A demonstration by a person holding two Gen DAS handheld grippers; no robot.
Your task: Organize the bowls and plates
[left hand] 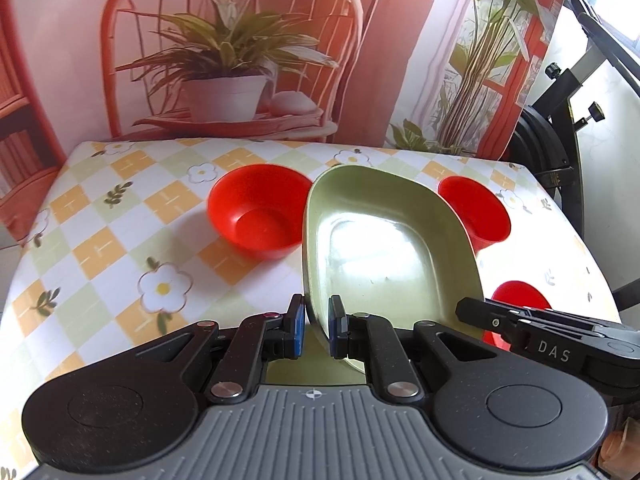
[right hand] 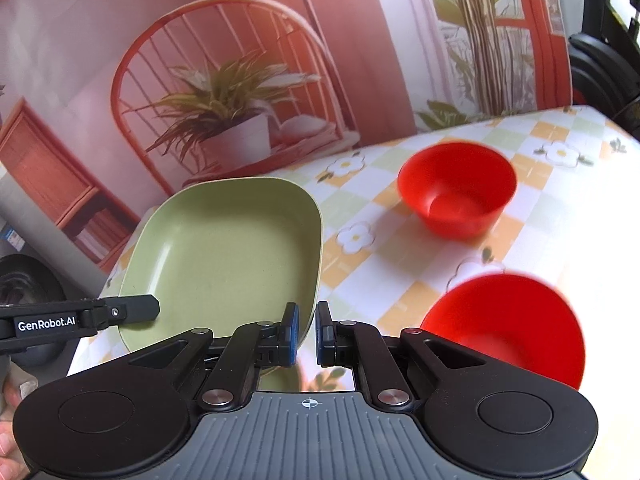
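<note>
Two grippers, one green plate, three red bowls, one table. The left gripper [left hand: 316, 326] has its blue-padded fingers [left hand: 297, 322] closed on the near rim of the green plate [left hand: 384, 236], a squarish dish with rounded corners and a raised edge, held tilted above the table [left hand: 100, 216]. The right gripper [right hand: 304, 332] has its fingers [right hand: 290, 330] pinched on the same plate [right hand: 224, 252] at its right-hand rim, so the plate hangs between both tools; the tip of the right gripper shows at the lower right of the left view, and the tip of the left one at the lower left of the right view. Bowl one [left hand: 256, 212] stands upright on the table, left of the plate in the left view. Bowl two [left hand: 476, 210] stands farther right, partly hidden behind the plate. Bowl three [left hand: 520, 296] lies nearest on the right, mostly covered by the right gripper's tip. The right view shows two bowls, one far [right hand: 458, 188] and one near [right hand: 508, 328], both right of the plate and apart from it. The table wears a checked cloth [left hand: 168, 200] of yellow, pale green and white with daisy prints. A printed backdrop [left hand: 224, 60] of a potted plant on an orange chair stands behind the table.
</note>
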